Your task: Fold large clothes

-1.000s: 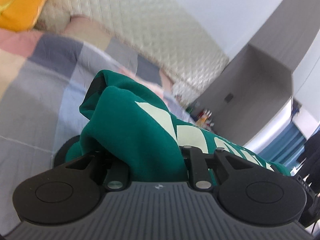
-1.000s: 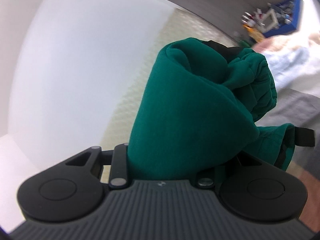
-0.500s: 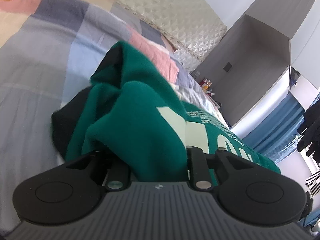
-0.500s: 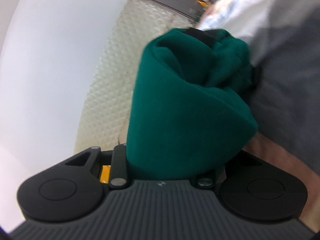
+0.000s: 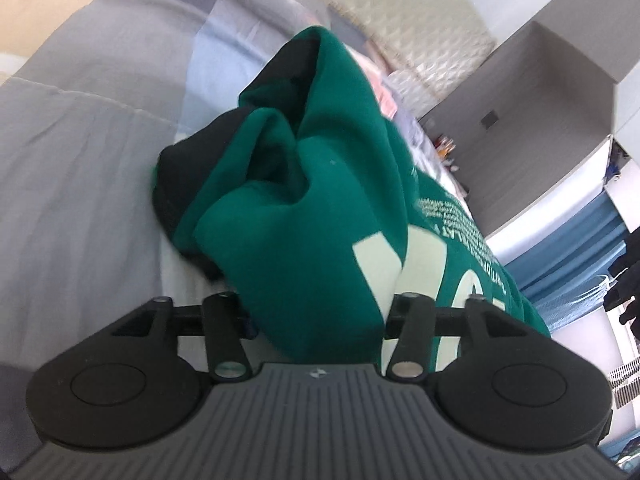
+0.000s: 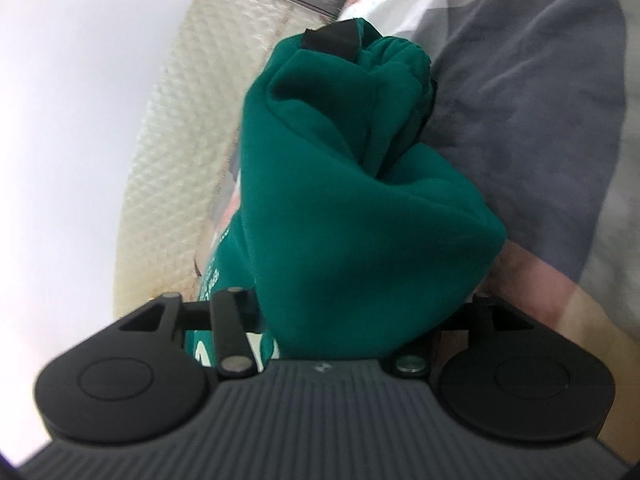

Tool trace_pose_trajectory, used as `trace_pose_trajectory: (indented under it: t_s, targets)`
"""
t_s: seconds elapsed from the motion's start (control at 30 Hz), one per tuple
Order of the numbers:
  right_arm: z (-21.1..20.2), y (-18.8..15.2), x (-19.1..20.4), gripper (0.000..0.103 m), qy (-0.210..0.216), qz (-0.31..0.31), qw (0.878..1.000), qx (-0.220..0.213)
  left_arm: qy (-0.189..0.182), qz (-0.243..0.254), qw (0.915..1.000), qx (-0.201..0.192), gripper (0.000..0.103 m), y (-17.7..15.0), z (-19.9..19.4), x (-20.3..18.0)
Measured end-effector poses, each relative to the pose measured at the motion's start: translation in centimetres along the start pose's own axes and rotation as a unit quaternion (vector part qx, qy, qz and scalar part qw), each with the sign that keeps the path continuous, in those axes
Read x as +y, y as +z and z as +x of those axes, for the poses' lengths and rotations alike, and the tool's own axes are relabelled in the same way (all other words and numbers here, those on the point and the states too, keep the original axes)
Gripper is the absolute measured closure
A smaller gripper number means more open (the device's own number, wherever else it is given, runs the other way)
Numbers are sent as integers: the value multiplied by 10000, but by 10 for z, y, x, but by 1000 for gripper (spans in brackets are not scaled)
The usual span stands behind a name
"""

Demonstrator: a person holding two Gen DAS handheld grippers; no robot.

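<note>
Both black ribbed plastic tools are opening. A bunched fold of the soft green fleece sweatshirt (image 5: 320, 208) lies between the left gripper (image 5: 316, 312) jaws, another between the right gripper (image 6: 344, 312) jaws; whether the pads press is hidden. It rests on a checked quilted bedspread (image 5: 80, 152) before a cream padded headboard (image 6: 168, 152).

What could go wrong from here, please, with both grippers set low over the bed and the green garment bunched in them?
1. The green garment sits in thick bunches between both sets of opening jaws, so it may settle creased on the bed rather than flat.
2. Fabric drapes over the left gripper and right gripper; pulling back could drag it and undo the fold.
</note>
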State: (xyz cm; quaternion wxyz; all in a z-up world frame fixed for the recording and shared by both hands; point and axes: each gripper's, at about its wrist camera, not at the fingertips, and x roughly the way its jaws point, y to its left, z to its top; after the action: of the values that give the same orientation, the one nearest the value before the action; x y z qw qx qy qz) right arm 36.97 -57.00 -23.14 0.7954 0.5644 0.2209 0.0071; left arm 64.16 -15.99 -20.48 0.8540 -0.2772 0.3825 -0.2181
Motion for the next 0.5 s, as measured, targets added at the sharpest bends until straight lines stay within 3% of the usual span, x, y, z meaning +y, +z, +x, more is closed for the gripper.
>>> trace_pose_trajectory:
  t_s: [0.27, 0.5]
  targets:
    - [-47, -13, 38, 36, -829, 16, 9965, -94, 697, 686, 9950, 186, 40, 8, -54, -35]
    - [-103, -41, 100, 36, -866, -920, 9920, -77, 617, 1105, 9920, 13, 39, 3, -128, -87]
